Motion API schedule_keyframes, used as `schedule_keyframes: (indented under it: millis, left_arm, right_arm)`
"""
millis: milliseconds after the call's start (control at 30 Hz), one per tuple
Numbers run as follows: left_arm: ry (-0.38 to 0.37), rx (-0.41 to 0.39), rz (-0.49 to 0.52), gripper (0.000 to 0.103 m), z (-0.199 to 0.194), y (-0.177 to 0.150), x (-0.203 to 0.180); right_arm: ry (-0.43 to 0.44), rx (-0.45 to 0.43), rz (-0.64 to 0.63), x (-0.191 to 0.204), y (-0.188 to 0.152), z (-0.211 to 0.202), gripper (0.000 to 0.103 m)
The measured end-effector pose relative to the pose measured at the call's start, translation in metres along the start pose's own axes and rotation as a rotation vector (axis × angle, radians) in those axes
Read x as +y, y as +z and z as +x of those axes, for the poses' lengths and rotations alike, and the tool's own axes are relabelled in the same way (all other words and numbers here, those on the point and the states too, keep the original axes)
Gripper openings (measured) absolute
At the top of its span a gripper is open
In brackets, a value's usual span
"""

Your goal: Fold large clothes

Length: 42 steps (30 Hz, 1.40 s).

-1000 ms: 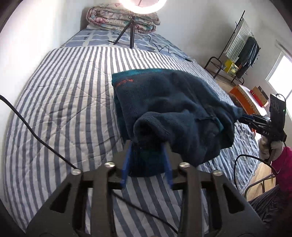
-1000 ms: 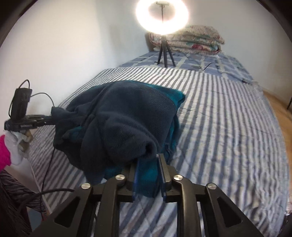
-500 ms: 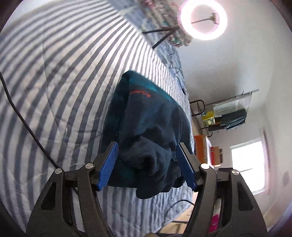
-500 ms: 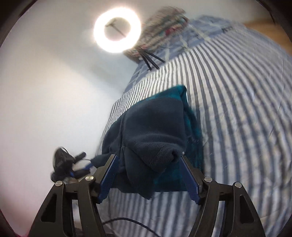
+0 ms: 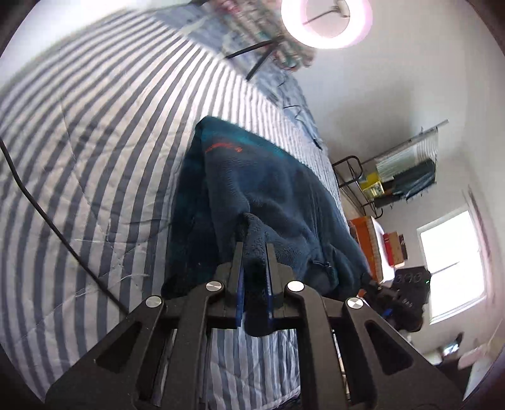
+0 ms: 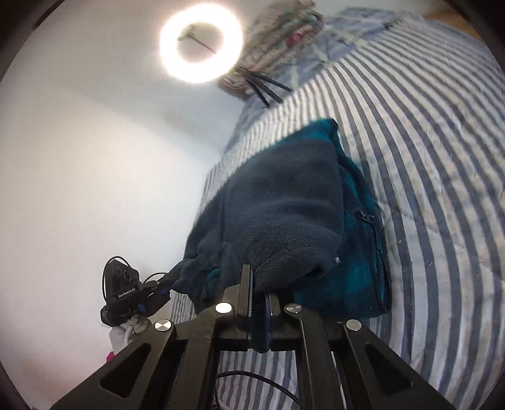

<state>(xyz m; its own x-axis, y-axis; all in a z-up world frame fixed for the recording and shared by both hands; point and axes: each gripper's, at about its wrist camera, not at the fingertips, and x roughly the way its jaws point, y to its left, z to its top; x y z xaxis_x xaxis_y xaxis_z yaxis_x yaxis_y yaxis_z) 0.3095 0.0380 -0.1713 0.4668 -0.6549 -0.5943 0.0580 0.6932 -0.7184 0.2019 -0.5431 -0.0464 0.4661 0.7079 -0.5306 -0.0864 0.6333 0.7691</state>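
Observation:
A dark navy and teal fleece jacket [image 5: 268, 189] lies bunched on the striped bed; it also shows in the right wrist view [image 6: 293, 202]. My left gripper [image 5: 254, 249] is shut on a fold of the fleece at its near edge. My right gripper [image 6: 258, 277] is shut on another fold at the near edge, beside the zipper [image 6: 375, 239]. Each gripper shows in the other's view, the right one [image 5: 394, 296] and the left one [image 6: 132, 293], both at the jacket's near corners.
The blue and white striped bedspread [image 5: 94, 157] covers the bed. A ring light on a tripod [image 5: 325, 22] and folded quilts [image 6: 281, 34] are at the far end. A black cable [image 5: 47, 220] crosses the bed. A clothes rack [image 5: 404, 170] and window [image 5: 451, 265] are on the right.
Both grippers, open around the fleece half a second ago, have closed on folds of it. Both cameras stay tilted compared with a second ago.

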Motion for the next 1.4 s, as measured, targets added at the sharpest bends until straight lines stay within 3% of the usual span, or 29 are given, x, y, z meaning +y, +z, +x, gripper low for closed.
schedule_keyframes:
  millis: [67,133,267,400,500,533,567,633,733,867,1100,1267,1400]
  left_arm:
    - [0.008,-0.006,0.013,0.008,-0.003,-0.009,0.001]
    - [0.062,0.015,0.022,0.008,0.004,-0.017,0.009]
    - [0.135,0.073,-0.013,0.008,0.031,-0.033,0.035]
    - [0.168,0.072,0.034,0.009,0.031,-0.039,0.028]
    - [0.195,0.066,0.079,0.016,0.024,-0.034,0.012]
    - [0.213,0.07,0.105,0.026,0.019,-0.031,0.007]
    - [0.229,0.07,0.128,0.034,0.014,-0.03,0.002]
    - [0.249,0.05,0.173,0.035,0.002,-0.021,-0.009]
    - [0.256,-0.014,0.255,0.035,-0.024,-0.008,-0.031]
    - [0.231,-0.084,0.312,0.035,-0.03,0.016,-0.062]
    - [0.197,-0.146,0.334,0.035,0.013,0.059,-0.101]
    - [0.213,-0.095,0.337,0.034,0.062,0.077,-0.106]
    - [0.247,-0.035,0.3,0.034,0.095,0.078,-0.085]
  right_arm:
    - [0.011,-0.013,-0.012,0.007,-0.008,-0.015,0.002]
    - [0.002,-0.017,-0.04,0.01,-0.018,-0.02,0.001]
    - [-0.14,0.053,-0.038,-0.016,-0.037,0.003,0.001]
    - [-0.22,0.096,-0.054,-0.029,-0.05,0.019,0.001]
    - [-0.211,0.109,-0.068,-0.02,-0.048,0.015,0.003]
    - [-0.22,0.11,-0.087,-0.012,-0.045,0.008,0.01]
    - [-0.246,0.11,-0.103,-0.006,-0.04,0.007,0.023]
    - [-0.291,0.111,-0.163,0.01,-0.033,-0.008,0.036]
    - [-0.35,0.09,-0.261,0.033,-0.024,-0.037,0.036]
    - [-0.344,0.031,-0.36,0.064,0.0,-0.053,0.036]
    - [-0.288,0.011,-0.523,0.114,0.045,0.028,0.029]
    - [-0.305,0.056,-0.558,0.114,0.063,0.097,0.027]
    - [-0.39,0.122,-0.566,0.093,0.066,0.134,0.026]
